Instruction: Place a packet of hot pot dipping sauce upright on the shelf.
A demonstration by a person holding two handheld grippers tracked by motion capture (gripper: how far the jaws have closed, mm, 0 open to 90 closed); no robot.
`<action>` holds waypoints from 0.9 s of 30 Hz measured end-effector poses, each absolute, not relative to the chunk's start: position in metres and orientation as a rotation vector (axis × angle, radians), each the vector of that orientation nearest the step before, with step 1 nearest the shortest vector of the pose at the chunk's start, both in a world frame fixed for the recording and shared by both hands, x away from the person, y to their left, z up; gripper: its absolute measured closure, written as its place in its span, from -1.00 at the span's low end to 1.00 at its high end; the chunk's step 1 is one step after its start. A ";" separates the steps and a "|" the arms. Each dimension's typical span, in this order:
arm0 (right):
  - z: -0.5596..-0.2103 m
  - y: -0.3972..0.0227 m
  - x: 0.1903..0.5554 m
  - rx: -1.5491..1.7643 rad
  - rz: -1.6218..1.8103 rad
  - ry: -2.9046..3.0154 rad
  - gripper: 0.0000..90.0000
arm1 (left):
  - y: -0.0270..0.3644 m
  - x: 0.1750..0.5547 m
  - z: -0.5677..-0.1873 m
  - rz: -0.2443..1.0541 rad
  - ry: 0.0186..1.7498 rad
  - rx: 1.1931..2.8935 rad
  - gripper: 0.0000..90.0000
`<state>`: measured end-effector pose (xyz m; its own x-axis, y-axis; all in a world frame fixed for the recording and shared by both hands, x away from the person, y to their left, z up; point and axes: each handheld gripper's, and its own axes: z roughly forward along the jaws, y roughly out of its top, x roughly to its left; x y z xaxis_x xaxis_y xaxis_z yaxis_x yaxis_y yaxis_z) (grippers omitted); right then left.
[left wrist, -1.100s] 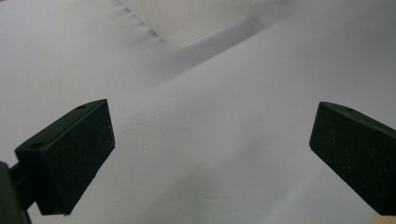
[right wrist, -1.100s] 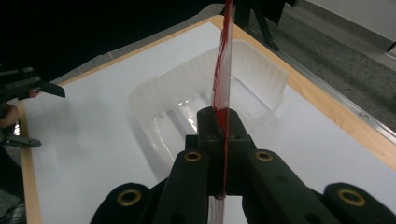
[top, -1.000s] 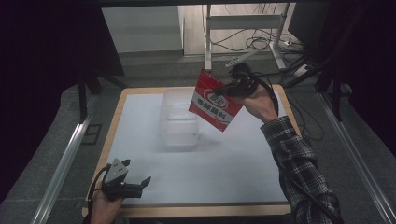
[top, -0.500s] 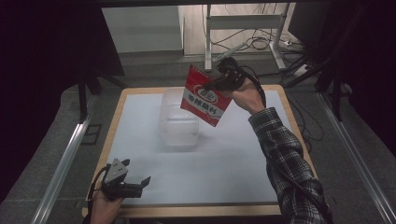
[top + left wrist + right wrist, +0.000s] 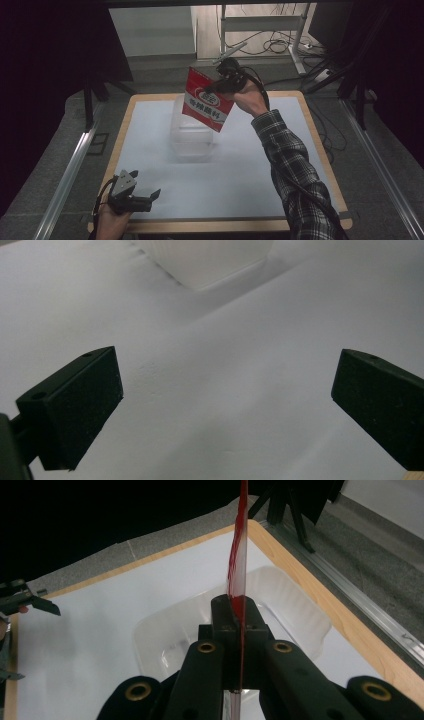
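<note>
Here, at the lower left of the high view, the left gripper [image 5: 150, 196] is resting near the front edge of the table [image 5: 320, 150], its jaws standing wide apart with nothing between them. In the left gripper view the two black pads [image 5: 80, 405] are framing bare white tabletop, with a corner of the clear plastic container [image 5: 205, 262] showing at the top of the frame.

Farther up, at the centre of the high view, the clear plastic container [image 5: 192, 142] is sitting open on the white surface. Above its far end, the right gripper [image 5: 216, 86] is holding a red and white packet [image 5: 206, 102] in the air, the packet hanging tilted just over the container. In the right gripper view the jaws are pinching tightly on the packet's edge [image 5: 239, 570], which is rising thin and upright through the middle of the frame, with the container [image 5: 280, 605] lying directly beneath it.

The step in hand appears to be carrying the packet over the container to put it in. The next move probably calls for lowering the packet inside the container's walls, then opening the jaws to let it drop, while the left gripper is free to steady the container if it slides.
</note>
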<state>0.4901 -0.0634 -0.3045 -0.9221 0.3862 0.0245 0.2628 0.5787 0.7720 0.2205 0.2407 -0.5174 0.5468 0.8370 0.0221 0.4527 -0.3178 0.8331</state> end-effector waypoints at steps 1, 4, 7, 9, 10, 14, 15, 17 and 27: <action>-0.305 -0.062 0.491 0.550 1.269 2.659 0.96 | 0.241 0.221 -0.517 0.586 1.044 1.956 -1.00; -0.306 -0.055 0.492 0.538 1.280 2.657 0.96 | 0.241 0.220 -0.517 0.587 1.044 1.955 -1.00; -0.307 -0.048 0.492 0.525 1.284 2.664 0.96 | 0.241 0.220 -0.517 0.589 1.044 1.956 -1.00; -0.308 -0.044 0.492 0.510 1.287 2.669 0.96 | 0.241 0.220 -0.517 0.589 1.043 1.957 -1.00; -0.309 -0.042 0.492 0.504 1.285 2.673 0.96 | 0.241 0.220 -0.517 0.590 1.042 1.958 -1.00; -0.314 -0.034 0.494 0.495 1.265 2.701 0.96 | 0.240 0.220 -0.517 0.590 1.039 1.962 -1.00; -0.315 -0.032 0.495 0.490 1.257 2.704 0.96 | 0.240 0.220 -0.517 0.590 1.039 1.962 -1.00; -0.318 -0.026 0.497 0.490 1.243 2.717 0.96 | 0.240 0.220 -0.517 0.590 1.039 1.963 -1.00; -0.334 -0.008 0.506 0.493 1.197 2.749 0.96 | 0.240 0.220 -0.517 0.590 1.037 1.967 -1.00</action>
<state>0.5060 -0.0080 -0.3343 -0.9421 0.3334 0.0349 0.2527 0.6380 0.7274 0.2199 0.2399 -0.5169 0.5516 0.8336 0.0293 0.4516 -0.3280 0.8298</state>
